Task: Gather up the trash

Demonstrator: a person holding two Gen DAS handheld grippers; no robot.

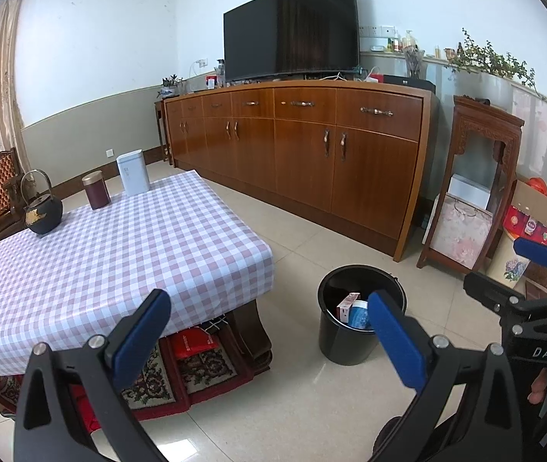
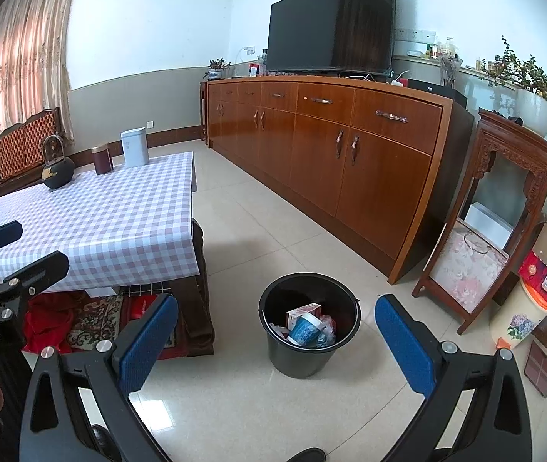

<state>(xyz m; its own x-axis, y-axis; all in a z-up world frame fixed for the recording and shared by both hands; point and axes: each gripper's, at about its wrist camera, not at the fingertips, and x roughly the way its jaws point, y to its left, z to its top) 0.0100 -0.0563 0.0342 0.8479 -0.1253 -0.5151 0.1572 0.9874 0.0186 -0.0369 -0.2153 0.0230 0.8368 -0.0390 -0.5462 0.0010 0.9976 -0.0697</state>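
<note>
A black bucket [image 1: 362,313] stands on the tiled floor beside the low table; it also shows in the right wrist view [image 2: 309,331]. Inside lie a red-and-white carton [image 2: 304,312], a blue-and-white paper cup [image 2: 306,332] and crumpled clear plastic [image 2: 327,329]. My left gripper [image 1: 269,327] is open and empty, above and in front of the bucket. My right gripper [image 2: 277,331] is open and empty, with the bucket between its fingers in view. The right gripper also shows at the right edge of the left wrist view [image 1: 512,269], and the left gripper at the left edge of the right wrist view [image 2: 23,246].
The low table [image 1: 119,238] has a checked cloth and bears a black teapot [image 1: 44,213], a maroon tin [image 1: 96,190] and a white box [image 1: 132,173]. A long wooden sideboard [image 1: 311,154] with a TV stands behind. A carved stand [image 2: 496,208], boxes and a flowered bin [image 2: 519,315] are at the right.
</note>
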